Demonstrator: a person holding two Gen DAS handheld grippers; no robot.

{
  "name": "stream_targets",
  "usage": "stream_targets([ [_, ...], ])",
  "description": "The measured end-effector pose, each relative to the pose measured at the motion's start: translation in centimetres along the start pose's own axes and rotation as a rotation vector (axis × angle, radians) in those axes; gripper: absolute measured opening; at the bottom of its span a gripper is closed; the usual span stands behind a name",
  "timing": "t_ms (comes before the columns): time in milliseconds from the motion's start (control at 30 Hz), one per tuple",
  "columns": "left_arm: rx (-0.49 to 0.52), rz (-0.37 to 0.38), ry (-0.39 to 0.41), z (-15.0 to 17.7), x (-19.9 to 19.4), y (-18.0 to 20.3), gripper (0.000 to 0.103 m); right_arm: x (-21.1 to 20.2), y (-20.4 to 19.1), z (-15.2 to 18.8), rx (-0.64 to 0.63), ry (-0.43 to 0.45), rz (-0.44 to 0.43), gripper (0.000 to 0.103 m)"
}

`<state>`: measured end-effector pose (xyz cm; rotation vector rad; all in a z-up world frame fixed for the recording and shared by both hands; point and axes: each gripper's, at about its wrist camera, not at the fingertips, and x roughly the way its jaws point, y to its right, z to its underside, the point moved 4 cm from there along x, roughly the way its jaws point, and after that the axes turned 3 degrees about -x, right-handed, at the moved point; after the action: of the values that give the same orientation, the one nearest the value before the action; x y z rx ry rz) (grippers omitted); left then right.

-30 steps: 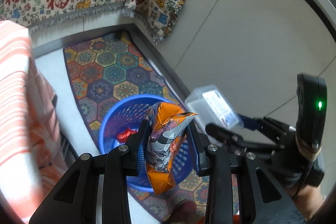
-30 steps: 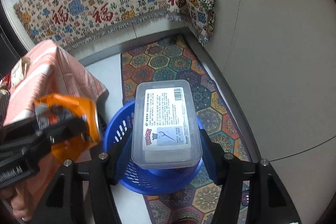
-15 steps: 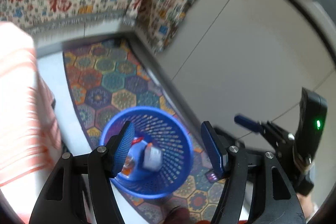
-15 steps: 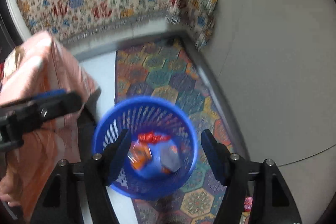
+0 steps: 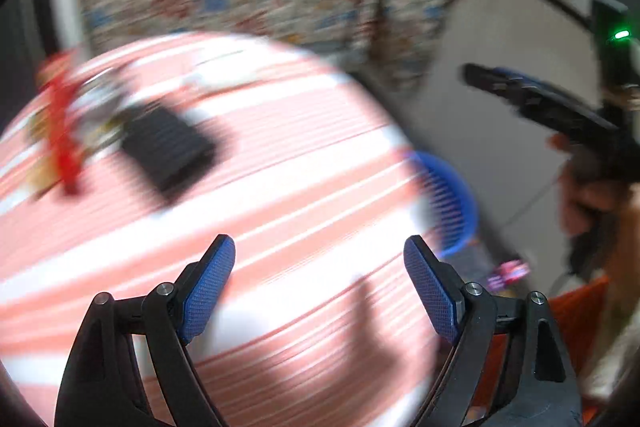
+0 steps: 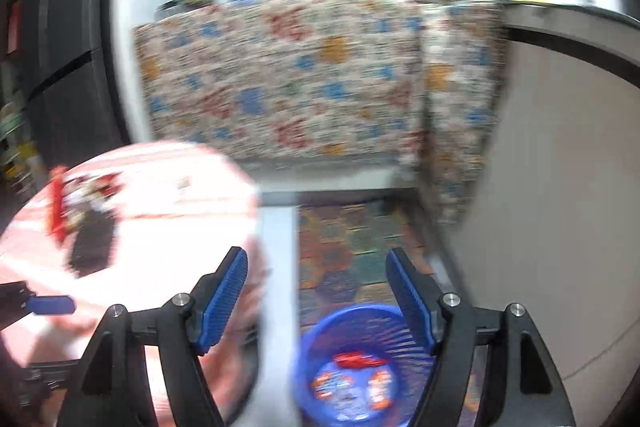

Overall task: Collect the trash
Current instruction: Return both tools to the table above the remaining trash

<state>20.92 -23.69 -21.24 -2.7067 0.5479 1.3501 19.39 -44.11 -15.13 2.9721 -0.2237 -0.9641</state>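
Inside upright blue basket (image 6: pixel 352 367): blurred wrappers (image 6: pixel 348 383), axis unclear; left gripper (image 5: pixel 318 291), right gripper (image 6: pixel 316 301) wide apart, empty.

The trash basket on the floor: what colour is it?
Blue, with slatted walls; the basket shows best in the right wrist view.

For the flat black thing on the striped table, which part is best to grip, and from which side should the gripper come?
The black object lies flat on the striped tablecloth, so I would come from above and close across its shorter width. The open left gripper is nearest. A red item lies near its left end, so grip toward the right end. Blur hides finer detail.
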Motion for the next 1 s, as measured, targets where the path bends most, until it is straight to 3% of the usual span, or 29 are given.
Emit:
stream_targets([
  [167,-0.072,-0.182,0.012,2.2,-1.4,-9.0,0.087,1.2,-10.9,1.9,-0.103,-0.113,-0.190,0.074],
  [267,-0.101,-0.265,0.008,2.6,-1.1,-12.8,0.087,1.5,-16.5,3.6,-0.170,-0.175,-0.261,0.074],
  [367,-0.159,-0.254,0.010,2.4,-0.6,-15.3,0.092,2.3,-20.2,5.0,-0.211,-0.238,-0.265,0.074],
  [433,-0.164,-0.282,0.002,1.8,-0.2,-16.3,0.095,3.4,-21.8,5.7,-0.223,-0.280,-0.269,0.074],
  [467,-0.158,-0.284,-0.008,1.6,0.3,-16.6,0.102,3.7,-22.4,6.0,-0.228,-0.291,-0.268,0.079],
  [533,-0.160,-0.286,-0.019,1.0,1.1,-17.4,0.103,3.9,-23.0,5.5,-0.253,-0.258,-0.247,0.080],
  [767,-0.173,-0.280,-0.011,-0.1,1.4,-19.5,0.103,7.3,-23.9,3.2,-0.216,-0.317,-0.240,0.103],
  [1000,-0.171,-0.282,-0.009,0.0,1.1,-19.4,0.103,8.6,-24.2,2.1,-0.220,-0.324,-0.243,0.103],
])
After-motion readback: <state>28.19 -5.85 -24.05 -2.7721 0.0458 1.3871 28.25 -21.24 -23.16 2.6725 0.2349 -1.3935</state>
